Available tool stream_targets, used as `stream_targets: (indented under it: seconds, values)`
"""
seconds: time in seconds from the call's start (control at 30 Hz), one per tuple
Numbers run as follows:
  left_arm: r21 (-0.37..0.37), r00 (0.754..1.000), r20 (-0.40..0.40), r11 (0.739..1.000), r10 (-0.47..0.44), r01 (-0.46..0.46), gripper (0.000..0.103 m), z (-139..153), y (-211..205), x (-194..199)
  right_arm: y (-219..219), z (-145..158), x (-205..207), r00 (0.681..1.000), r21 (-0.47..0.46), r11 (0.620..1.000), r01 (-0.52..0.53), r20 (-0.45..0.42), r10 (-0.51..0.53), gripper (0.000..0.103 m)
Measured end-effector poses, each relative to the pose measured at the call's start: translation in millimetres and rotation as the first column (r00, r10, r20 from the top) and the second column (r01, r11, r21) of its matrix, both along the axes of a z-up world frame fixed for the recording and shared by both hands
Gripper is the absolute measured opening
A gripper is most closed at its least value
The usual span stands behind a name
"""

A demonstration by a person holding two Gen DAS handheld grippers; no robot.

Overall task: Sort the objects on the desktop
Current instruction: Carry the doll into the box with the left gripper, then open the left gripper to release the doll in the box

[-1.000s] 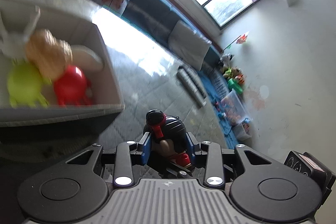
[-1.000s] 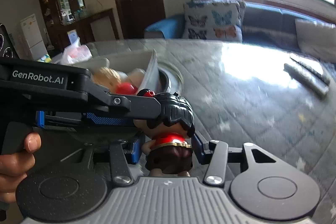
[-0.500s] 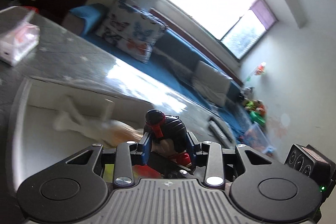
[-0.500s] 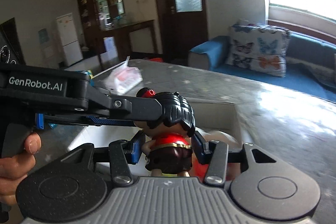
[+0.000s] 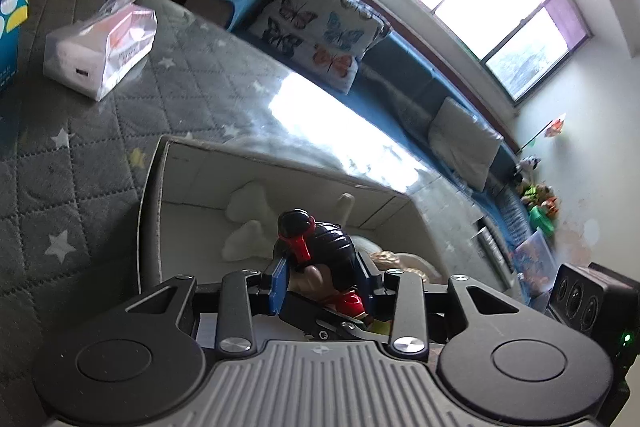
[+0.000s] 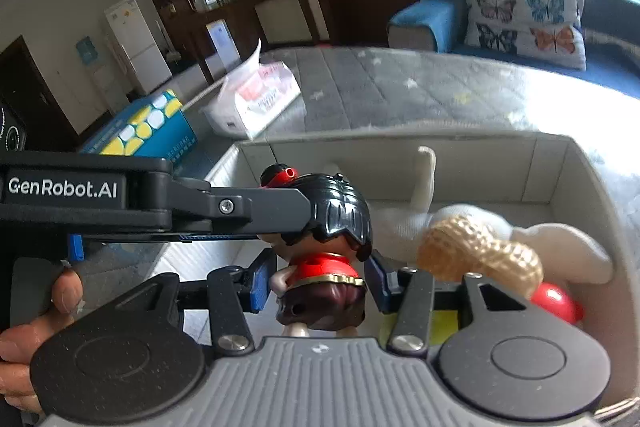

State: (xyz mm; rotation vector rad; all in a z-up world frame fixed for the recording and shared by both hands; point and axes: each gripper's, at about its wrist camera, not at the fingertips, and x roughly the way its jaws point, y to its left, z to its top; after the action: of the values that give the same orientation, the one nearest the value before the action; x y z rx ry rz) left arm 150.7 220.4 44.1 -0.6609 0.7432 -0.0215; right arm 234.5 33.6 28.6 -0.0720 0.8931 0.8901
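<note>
The right gripper (image 6: 318, 283) has its blue pads against the waist of a doll (image 6: 322, 247) with black hair and a red top. From nine o'clock the left gripper (image 6: 280, 215) reaches in and clamps the doll's head; a hand (image 6: 36, 331) holds it. Behind lies a white box (image 6: 580, 195) with a peanut toy (image 6: 480, 255) and a red ball (image 6: 558, 301) at three o'clock. At eleven o'clock sit a tissue pack (image 6: 260, 99) and a blue carton (image 6: 148, 131).

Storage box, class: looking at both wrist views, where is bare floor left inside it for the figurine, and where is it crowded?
Free: the box floor's left end, bordered by the left wall, the figurine and the white plush. Crowded: the right end, where the peanut toy, a red toy and more white plush pile against the wall.
</note>
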Motion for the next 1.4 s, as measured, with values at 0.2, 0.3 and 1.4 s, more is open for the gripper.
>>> stream_targets:
  seconds: [0.2,0.3,1.4]
  values:
    - [-0.005,1.000,-0.030,1.000,-0.003,0.003,0.039,-9.5,6.6,11.6,7.5,-15.2,0.2,0.999,-0.023,1.000,0.008,-0.041,-0.009,0.049]
    - [-0.008,0.999,-0.034,1.000,-0.006,0.005,0.039,-10.7,8.1,14.8,11.8,-15.9,-0.9,0.999,-0.041,0.999,0.007,-0.041,-0.009,0.049]
    - [0.088,1.000,-0.020,0.996,0.008,-0.006,0.037,2.4,-6.4,-5.3,-25.2,6.2,-35.9,0.992,-0.038,0.999,-0.029,0.122,0.033,0.069]
